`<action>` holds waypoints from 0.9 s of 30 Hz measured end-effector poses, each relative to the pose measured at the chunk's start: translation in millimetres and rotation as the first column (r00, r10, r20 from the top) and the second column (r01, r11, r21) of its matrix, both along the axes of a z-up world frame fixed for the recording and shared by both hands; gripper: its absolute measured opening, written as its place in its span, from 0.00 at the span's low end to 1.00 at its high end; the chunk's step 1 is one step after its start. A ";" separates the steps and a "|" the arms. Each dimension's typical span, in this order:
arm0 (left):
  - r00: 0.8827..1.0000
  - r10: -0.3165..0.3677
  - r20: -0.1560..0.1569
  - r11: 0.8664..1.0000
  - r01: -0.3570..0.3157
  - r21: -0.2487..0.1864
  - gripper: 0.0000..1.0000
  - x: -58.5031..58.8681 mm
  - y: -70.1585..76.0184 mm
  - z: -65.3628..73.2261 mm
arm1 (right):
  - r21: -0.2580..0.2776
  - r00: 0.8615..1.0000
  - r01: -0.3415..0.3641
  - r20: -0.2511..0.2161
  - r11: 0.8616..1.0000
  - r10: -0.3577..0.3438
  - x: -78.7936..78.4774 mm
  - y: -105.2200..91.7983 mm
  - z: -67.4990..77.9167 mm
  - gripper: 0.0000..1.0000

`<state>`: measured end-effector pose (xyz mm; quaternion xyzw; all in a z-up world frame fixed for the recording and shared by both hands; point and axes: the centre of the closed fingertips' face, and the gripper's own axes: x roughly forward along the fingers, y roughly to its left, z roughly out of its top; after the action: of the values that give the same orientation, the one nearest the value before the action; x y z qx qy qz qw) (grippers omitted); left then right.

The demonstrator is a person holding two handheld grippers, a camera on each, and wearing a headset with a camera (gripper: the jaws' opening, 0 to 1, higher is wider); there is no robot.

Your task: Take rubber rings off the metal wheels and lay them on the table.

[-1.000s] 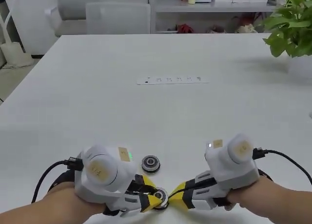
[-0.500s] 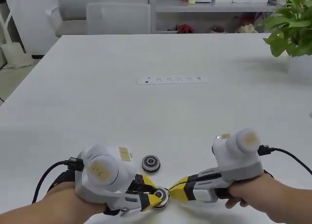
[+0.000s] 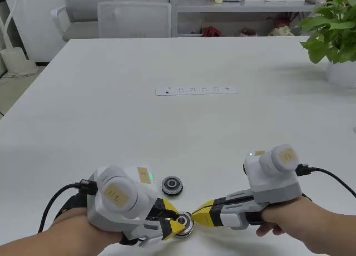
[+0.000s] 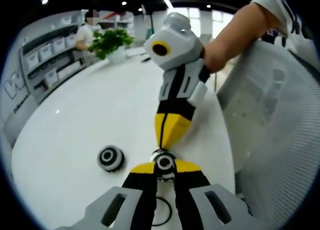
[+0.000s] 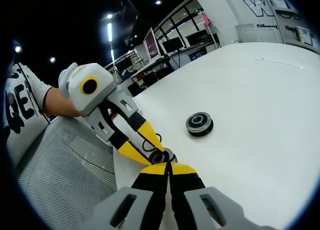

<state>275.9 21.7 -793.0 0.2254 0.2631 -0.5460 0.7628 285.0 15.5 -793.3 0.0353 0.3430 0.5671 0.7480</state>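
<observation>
White table (image 3: 194,133) | left gripper (image 3: 173,226) clamped on metal wheel (image 3: 184,222) at 6 o'clock | right gripper (image 3: 200,217) pinched together at its rim, hold on ring unclear | second wheel (image 3: 172,186) at 11 o'clock, seemingly ringed | loose black ring (image 4: 162,211) lying below, likely one done.

Lighting: bright, even, from overhead. Ceiling lights (image 5: 109,32) show as strips and spots in both gripper views. Table (image 3: 183,128): white, faint sheen, with a soft shadow beside the plant (image 3: 331,22) at the far right corner. Head view: sharp. Gripper views: strong fisheye bending at the edges, shelving (image 4: 50,55) soft.
</observation>
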 end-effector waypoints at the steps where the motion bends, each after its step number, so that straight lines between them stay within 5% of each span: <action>1: 1.000 0.001 -0.001 1.000 -0.001 0.001 0.12 0.1 0.0 0.0 | -0.002 1.000 -0.003 0.004 1.000 0.003 -0.3 0.3 0.2 0.00; 21: 1.000 -0.003 -0.005 1.000 0.003 0.005 0.12 -1.1 0.6 -0.1 | 0.002 0.999 -0.052 0.011 0.999 0.052 -8.3 7.2 3.8 0.00; 24: 1.000 -0.002 -0.005 1.000 0.002 0.003 0.12 -1.0 0.6 -0.2 | 0.061 0.994 -0.110 -0.009 0.992 0.111 -20.6 17.6 12.1 0.00; 25: 1.000 -0.001 -0.004 1.000 0.001 0.003 0.12 -0.8 0.4 -0.3 | 0.032 0.993 -0.117 0.012 0.993 0.117 -22.6 19.4 9.6 0.00; 26: 1.000 -0.003 -0.003 1.000 0.003 0.007 0.12 -0.7 0.9 -0.4 | 0.011 0.990 -0.119 0.080 0.993 0.118 -15.7 18.2 9.8 0.00; 27: 1.000 0.000 -0.006 1.000 0.000 0.002 0.12 -0.9 0.7 -0.4 | 0.024 0.994 -0.110 0.024 0.994 0.109 -19.6 17.9 9.3 0.00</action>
<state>275.0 22.4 -793.4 0.2244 0.2658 -0.5463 0.7619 265.4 33.4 -783.9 0.0193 0.3290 0.6119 0.7190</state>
